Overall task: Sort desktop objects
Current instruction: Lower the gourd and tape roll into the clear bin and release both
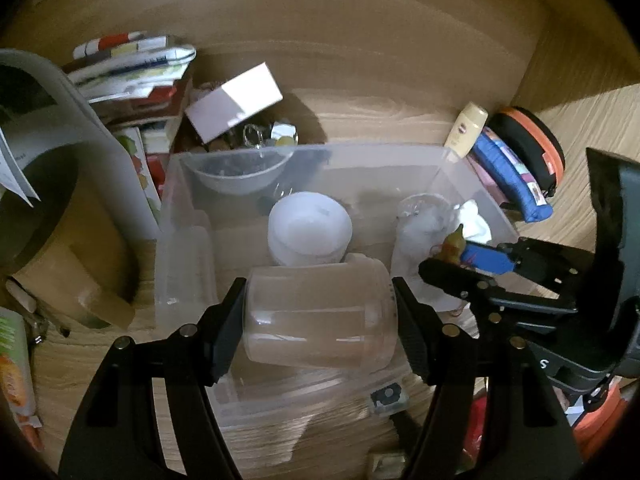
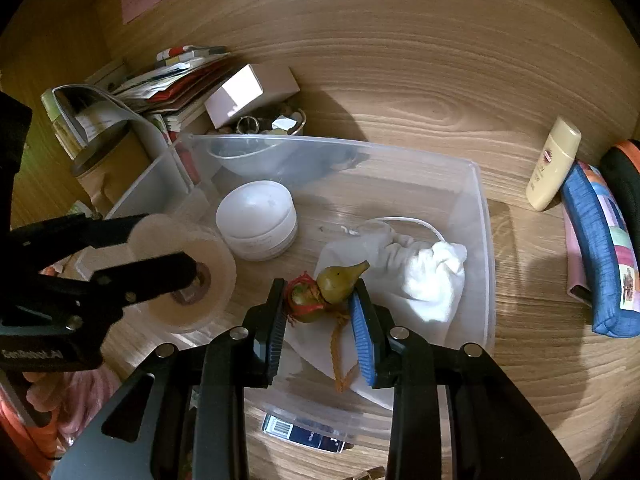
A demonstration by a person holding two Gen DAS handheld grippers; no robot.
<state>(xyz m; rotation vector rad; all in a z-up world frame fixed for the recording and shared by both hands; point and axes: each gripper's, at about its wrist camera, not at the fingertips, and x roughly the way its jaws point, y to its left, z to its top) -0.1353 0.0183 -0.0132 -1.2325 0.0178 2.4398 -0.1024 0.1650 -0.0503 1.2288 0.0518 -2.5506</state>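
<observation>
Sorting's partway: clear bin [image 2: 482, 216] already has a white round case [image 2: 258, 226] and cloth pouch [image 2: 420, 276] inside. Left gripper [image 1: 320, 316] clamps a translucent jar [image 1: 320, 320], right gripper [image 2: 320, 312] pinches a small gourd charm [image 2: 332, 284], both over the bin's near edge, neither dropped in yet. Lotion bottle [image 2: 554, 164] waits by the desk's right edge

One clear bin [image 2: 482, 240] holds one white pouch [image 2: 420, 276], one round white case [image 2: 258, 226] and one bowl [image 2: 244, 160]. At three o'clock: one lotion bottle [image 2: 554, 164], one blue pouch [image 2: 600, 256].
</observation>
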